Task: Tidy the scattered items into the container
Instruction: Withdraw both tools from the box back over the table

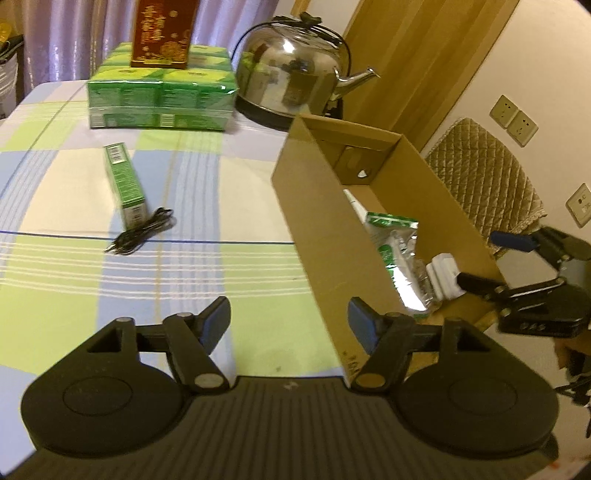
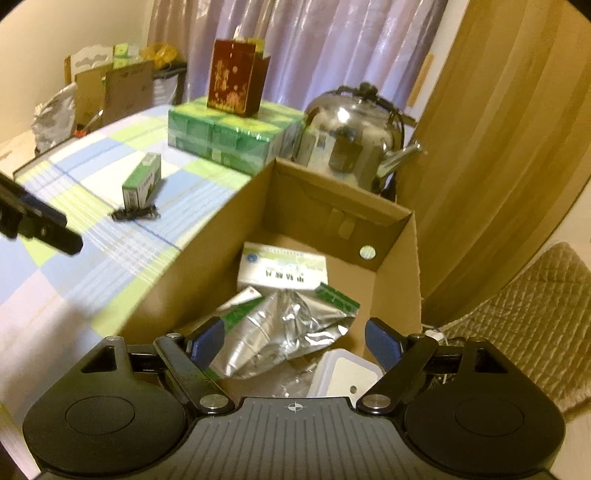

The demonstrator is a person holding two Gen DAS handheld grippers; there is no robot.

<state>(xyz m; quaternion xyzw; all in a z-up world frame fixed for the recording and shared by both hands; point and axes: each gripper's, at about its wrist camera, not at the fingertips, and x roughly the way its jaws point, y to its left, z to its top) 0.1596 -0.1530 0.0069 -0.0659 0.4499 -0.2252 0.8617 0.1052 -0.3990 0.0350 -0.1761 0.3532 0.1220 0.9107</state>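
An open cardboard box [image 1: 314,206] [image 2: 402,266] stands at the table's right side. Inside lie a silver and green foil pouch [image 2: 280,332] [image 1: 399,251], a white medicine carton [image 2: 280,267] and a white charger [image 2: 343,373] [image 1: 445,275]. On the checked tablecloth a slim green carton [image 1: 125,181] [image 2: 142,181] lies beside a coiled black cable [image 1: 142,230] [image 2: 135,213]. My left gripper [image 1: 288,325] is open, empty, above the cloth by the box's near wall. My right gripper [image 2: 293,343] [image 1: 517,266] hangs open over the box, nothing between its fingers.
A steel kettle [image 1: 295,81] [image 2: 354,129] sits behind the box. A shrink-wrapped pack of green cartons [image 1: 159,96] [image 2: 229,133] carries a dark red box [image 1: 162,33] [image 2: 236,81]. A quilted chair back [image 1: 484,173] is to the right, and curtains hang behind.
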